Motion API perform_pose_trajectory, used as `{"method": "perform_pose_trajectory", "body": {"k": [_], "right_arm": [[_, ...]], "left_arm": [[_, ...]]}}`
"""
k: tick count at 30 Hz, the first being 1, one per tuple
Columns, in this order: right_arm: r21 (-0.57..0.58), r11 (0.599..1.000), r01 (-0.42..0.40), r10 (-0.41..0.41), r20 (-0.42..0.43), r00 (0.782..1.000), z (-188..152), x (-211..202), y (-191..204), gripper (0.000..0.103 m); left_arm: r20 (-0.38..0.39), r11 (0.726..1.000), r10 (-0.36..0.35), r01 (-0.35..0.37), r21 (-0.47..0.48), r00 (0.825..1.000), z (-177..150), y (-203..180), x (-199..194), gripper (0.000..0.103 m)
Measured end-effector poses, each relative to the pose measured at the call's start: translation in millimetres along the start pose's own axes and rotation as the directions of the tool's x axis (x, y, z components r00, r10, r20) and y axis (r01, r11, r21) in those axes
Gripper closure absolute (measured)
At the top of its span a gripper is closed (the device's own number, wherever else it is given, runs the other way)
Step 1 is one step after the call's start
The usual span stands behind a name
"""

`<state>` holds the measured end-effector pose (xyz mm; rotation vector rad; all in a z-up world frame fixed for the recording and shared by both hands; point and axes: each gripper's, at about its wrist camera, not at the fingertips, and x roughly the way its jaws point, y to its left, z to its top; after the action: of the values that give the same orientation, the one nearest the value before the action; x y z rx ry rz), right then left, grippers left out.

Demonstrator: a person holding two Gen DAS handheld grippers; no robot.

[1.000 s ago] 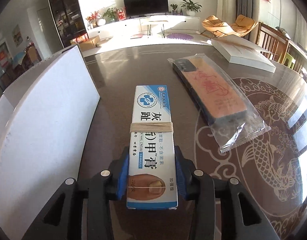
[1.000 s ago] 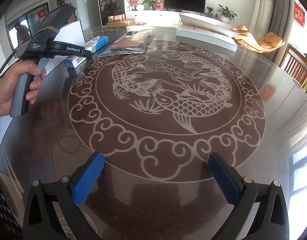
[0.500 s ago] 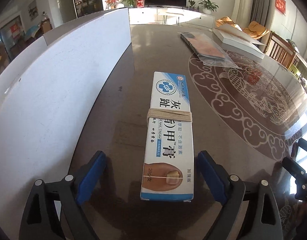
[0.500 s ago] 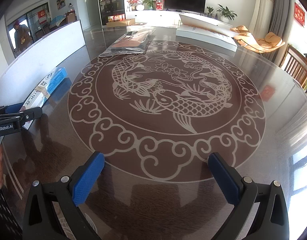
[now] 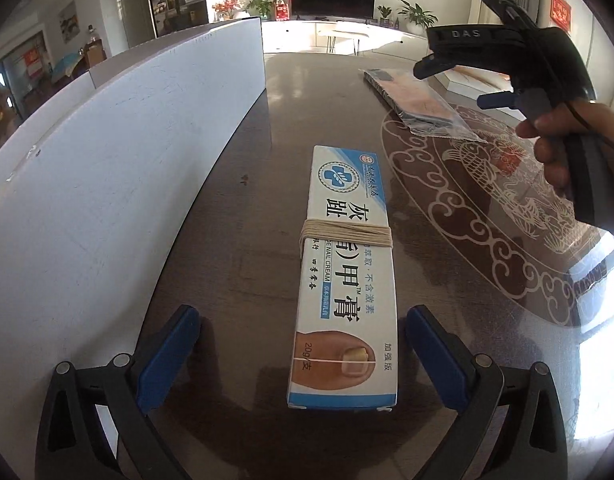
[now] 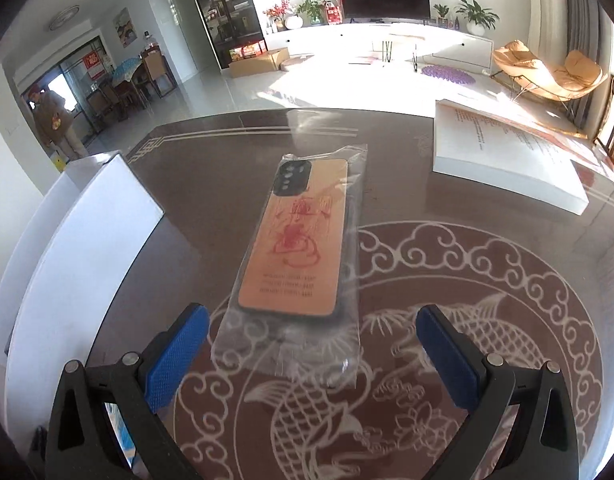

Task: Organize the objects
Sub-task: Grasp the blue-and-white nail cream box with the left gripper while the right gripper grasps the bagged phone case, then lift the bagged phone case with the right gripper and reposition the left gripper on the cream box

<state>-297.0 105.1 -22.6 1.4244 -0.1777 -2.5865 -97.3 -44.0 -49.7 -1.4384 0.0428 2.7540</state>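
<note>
Right gripper (image 6: 311,354) now before bagged phone case (image 6: 297,236)

One nail cream box (image 5: 345,280), string-tied. One bagged phone case (image 6: 295,240). One white book (image 6: 503,164). Two white boards (image 5: 119,184) stood along table edge. Two grippers: left (image 5: 303,356), right (image 6: 313,352).

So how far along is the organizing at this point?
Done: the blue-and-white nail cream box, tied with string, lies on the dark glass table beside the white board. The left gripper has just been opening, and its pads stand clear of the box. In hand: nothing; the open right gripper points at the orange phone case in a clear plastic bag. Left: gripping and placing that case.
</note>
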Motion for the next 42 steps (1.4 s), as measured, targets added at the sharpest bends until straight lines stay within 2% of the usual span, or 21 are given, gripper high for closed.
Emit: {"method": "perform_pose_trajectory", "body": {"k": [3,4,6,7,8,9,11,15,22,25,27,29,31,42], "right_arm": [[0.025,1.0,0.012,-0.009,-0.117,0.993,17.0,45.8,14.3,0.0],[-0.026,0.998,0.064,-0.066,-0.092,0.994,18.5,49.0,24.0,0.0],[-0.115,0.984,0.136,-0.149,-0.109,0.983,17.2,59.5,37.5,0.0],[-0.138,0.979,0.149,-0.163,-0.095,0.982,14.1,57.7,40.6,0.003],[-0.123,0.98,0.154,-0.163,-0.072,0.984,10.8,51.3,38.5,0.016],[-0.119,0.981,0.156,-0.163,-0.055,0.985,6.7,44.7,35.7,0.023],[-0.129,0.98,0.149,-0.158,-0.057,0.986,-6.5,33.9,28.0,0.026],[-0.173,0.977,0.127,-0.134,-0.031,0.99,-67.8,-9.4,9.8,0.026],[-0.165,0.977,0.136,-0.129,0.048,0.99,-223.4,-114.5,-24.2,0.026],[-0.144,0.978,0.15,-0.14,0.078,0.987,-263.3,-140.5,-32.2,0.026],[-0.133,0.979,0.155,-0.145,0.077,0.986,-267.3,-141.0,-36.6,0.021],[-0.129,0.978,0.166,-0.159,0.065,0.985,-265.2,-136.7,-36.4,0.005],[-0.114,0.978,0.173,-0.167,0.054,0.984,-262.5,-133.4,-37.9,0.0],[-0.107,0.979,0.172,-0.167,0.053,0.985,-263.4,-132.5,-41.4,0.0]], "left_arm": [[0.0,1.0,-0.001,0.001,0.0,1.0,0.2,-0.1,0.2,0.0],[0.0,1.0,-0.001,0.001,0.0,1.0,0.8,-0.4,0.3,0.0],[-0.001,1.0,-0.003,0.003,0.0,1.0,1.3,-0.9,1.1,0.0],[-0.002,1.0,-0.003,0.003,0.0,1.0,1.8,-1.6,1.9,0.0],[-0.002,1.0,-0.003,0.003,0.0,1.0,2.0,-1.7,2.1,0.0],[-0.001,1.0,-0.003,0.003,0.0,1.0,2.6,-1.8,2.6,0.0],[-0.002,1.0,-0.003,0.003,-0.001,1.0,2.0,-1.9,2.9,0.0],[-0.001,1.0,-0.003,0.003,-0.001,1.0,1.8,-2.1,3.8,0.0],[0.0,1.0,-0.002,0.002,-0.001,1.0,0.4,-2.0,3.5,0.0],[0.0,1.0,-0.003,0.003,0.0,1.0,0.4,-2.0,3.5,0.0],[0.0,1.0,-0.003,0.003,0.0,1.0,0.3,-1.9,3.5,0.0],[0.001,1.0,-0.003,0.003,0.0,1.0,-0.1,-1.9,3.3,0.0],[0.0,1.0,-0.002,0.002,-0.001,1.0,0.5,-3.0,4.0,0.0],[-0.001,1.0,-0.001,0.001,0.0,1.0,1.8,-1.2,4.4,0.0]]}}
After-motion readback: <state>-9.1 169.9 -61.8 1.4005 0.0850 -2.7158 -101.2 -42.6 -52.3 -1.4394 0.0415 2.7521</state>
